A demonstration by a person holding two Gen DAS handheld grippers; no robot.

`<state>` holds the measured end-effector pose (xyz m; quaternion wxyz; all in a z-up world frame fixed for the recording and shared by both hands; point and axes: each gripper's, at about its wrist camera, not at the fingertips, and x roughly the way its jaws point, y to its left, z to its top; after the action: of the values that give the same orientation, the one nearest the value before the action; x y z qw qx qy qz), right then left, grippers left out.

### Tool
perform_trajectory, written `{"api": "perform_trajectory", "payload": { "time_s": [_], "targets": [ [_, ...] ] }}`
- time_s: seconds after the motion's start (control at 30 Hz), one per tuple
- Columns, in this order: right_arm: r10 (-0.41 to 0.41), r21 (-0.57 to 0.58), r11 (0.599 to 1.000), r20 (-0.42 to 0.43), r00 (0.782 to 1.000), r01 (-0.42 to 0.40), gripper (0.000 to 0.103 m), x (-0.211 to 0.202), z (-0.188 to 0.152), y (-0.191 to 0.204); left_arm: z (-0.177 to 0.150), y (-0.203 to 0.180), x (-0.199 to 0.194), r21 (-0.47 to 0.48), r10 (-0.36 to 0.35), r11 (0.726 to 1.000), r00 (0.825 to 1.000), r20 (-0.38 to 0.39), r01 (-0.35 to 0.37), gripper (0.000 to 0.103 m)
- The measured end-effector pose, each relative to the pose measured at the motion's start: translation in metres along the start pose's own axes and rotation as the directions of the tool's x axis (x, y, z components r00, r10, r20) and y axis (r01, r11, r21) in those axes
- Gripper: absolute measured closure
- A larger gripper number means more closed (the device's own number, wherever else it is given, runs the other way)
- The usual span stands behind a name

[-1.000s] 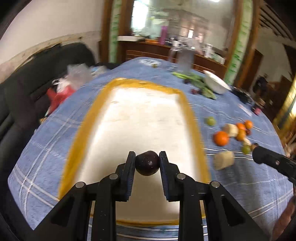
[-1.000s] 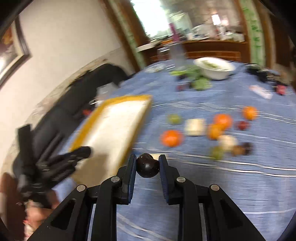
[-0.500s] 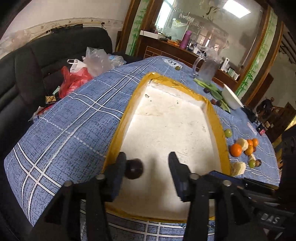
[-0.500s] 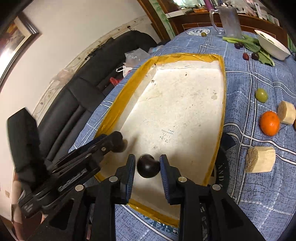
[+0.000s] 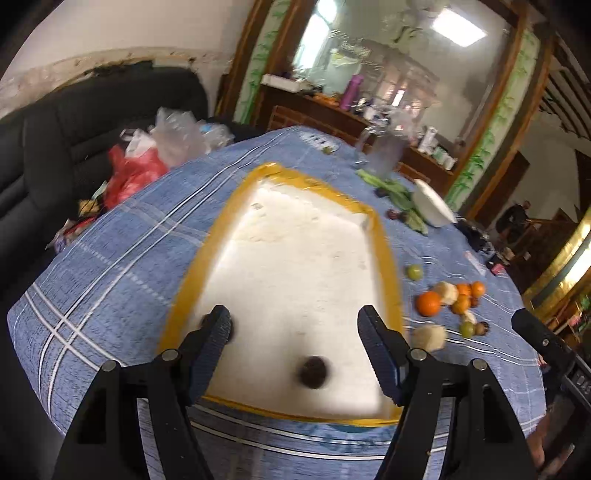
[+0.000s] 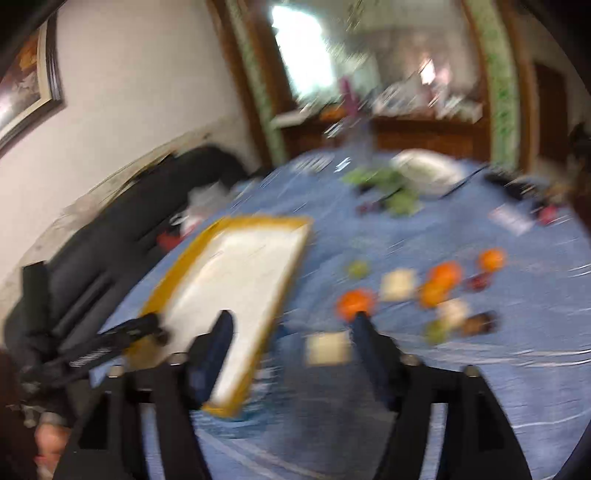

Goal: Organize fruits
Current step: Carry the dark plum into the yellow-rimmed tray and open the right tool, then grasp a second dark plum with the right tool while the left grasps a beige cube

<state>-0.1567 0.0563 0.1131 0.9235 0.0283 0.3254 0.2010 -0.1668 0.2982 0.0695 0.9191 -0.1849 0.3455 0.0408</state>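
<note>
Left gripper [image 5: 293,323] wide, just opened, empty; dark fruit [image 5: 313,372] loose on tray [image 5: 389,266]. Right gripper [image 6: 291,328] wide, just opened, seemingly empty over blurred blue surface [image 6: 517,387].

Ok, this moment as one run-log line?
left gripper: open, empty | right gripper: open, empty | dark fruits: in tray | oranges: on table

My table [image 5: 110,266] wears a blue checked cloth. A black sofa [image 5: 55,147] stands along the white wall [image 5: 129,29] to my left. Ahead, a wooden sideboard [image 5: 314,114] sits under a big mirror [image 5: 388,55]; a framed picture [image 6: 26,81] hangs left.
</note>
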Motion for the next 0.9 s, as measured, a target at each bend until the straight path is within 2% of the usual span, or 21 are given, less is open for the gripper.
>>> {"api": "perform_trajectory", "payload": {
  "time_s": [0.07, 0.13, 0.2, 0.37, 0.57, 0.67, 0.73, 0.8, 0.9],
  "targets": [
    [-0.067, -0.014, 0.998, -0.039, 0.997, 0.066, 0.014, -0.002, -0.006, -0.023, -0.001, -0.015, -0.003, 0.034, -0.02, 0.999, 1.0, 0.007, 0.02, 0.032],
    [-0.133, 0.007, 0.991, -0.114, 0.985, 0.134, 0.014, 0.003, -0.012, -0.049, -0.004, -0.032, -0.004, 0.068, -0.042, 0.997, 0.999, 0.001, 0.042, 0.032],
    [-0.124, 0.057, 0.989, -0.161, 0.979, 0.135, 0.02, 0.004, -0.018, -0.074, -0.008, -0.05, -0.001, 0.107, -0.067, 0.992, 0.998, -0.016, 0.068, 0.032],
    [-0.128, 0.112, 0.982, -0.188, 0.974, 0.151, 0.039, 0.002, -0.023, -0.106, -0.016, -0.091, 0.009, 0.181, -0.101, 0.977, 0.993, -0.065, 0.111, 0.032],
    [-0.173, 0.127, 0.971, -0.201, 0.964, 0.201, 0.041, 0.025, -0.019, -0.132, -0.032, -0.125, 0.018, 0.257, -0.112, 0.957, 0.988, -0.108, 0.136, 0.032],
    [-0.199, 0.155, 0.96, -0.205, 0.958, 0.232, 0.05, 0.042, -0.014, -0.147, -0.04, -0.143, 0.027, 0.31, -0.107, 0.94, 0.986, -0.126, 0.142, 0.032],
    [-0.194, 0.187, 0.954, -0.213, 0.958, 0.234, 0.06, 0.053, -0.011, -0.158, -0.042, -0.152, 0.035, 0.332, -0.102, 0.932, 0.985, -0.14, 0.144, 0.032],
    [-0.155, 0.242, 0.948, -0.21, 0.965, 0.205, 0.064, 0.061, -0.01, -0.168, -0.043, -0.161, 0.047, 0.356, -0.085, 0.925, 0.985, -0.153, 0.135, 0.032],
    [-0.099, 0.283, 0.946, -0.203, 0.974, 0.155, 0.064, 0.069, -0.012, -0.175, -0.044, -0.173, 0.065, 0.392, -0.061, 0.912, 0.985, -0.162, 0.121, 0.032]
  ]
}}
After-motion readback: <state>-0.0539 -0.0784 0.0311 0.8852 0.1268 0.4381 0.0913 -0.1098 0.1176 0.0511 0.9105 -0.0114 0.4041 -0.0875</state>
